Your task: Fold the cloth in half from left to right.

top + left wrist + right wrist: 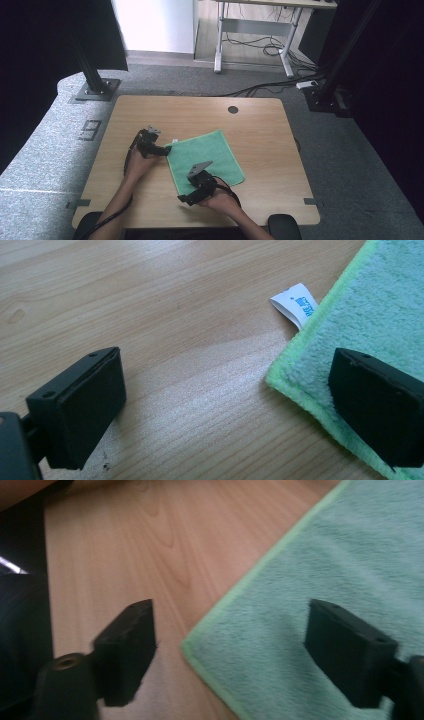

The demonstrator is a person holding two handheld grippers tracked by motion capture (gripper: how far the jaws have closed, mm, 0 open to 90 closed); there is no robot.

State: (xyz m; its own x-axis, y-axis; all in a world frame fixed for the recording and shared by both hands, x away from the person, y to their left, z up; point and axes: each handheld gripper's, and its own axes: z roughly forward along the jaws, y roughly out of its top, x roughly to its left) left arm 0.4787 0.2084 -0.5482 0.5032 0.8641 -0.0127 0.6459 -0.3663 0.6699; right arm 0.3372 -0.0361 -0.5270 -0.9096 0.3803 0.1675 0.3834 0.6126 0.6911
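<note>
Right gripper (230,645) jaws apart, straddling the near-left corner of the green cloth (320,590); left gripper (225,405), also open, brackets the far-left corner. Cloth flat, mid-table (150,107).

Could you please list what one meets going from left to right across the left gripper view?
Left black jaw of the left tongs, bare wooden table, white label tag, corner of the green cloth, then the right black jaw resting over the cloth.
</note>
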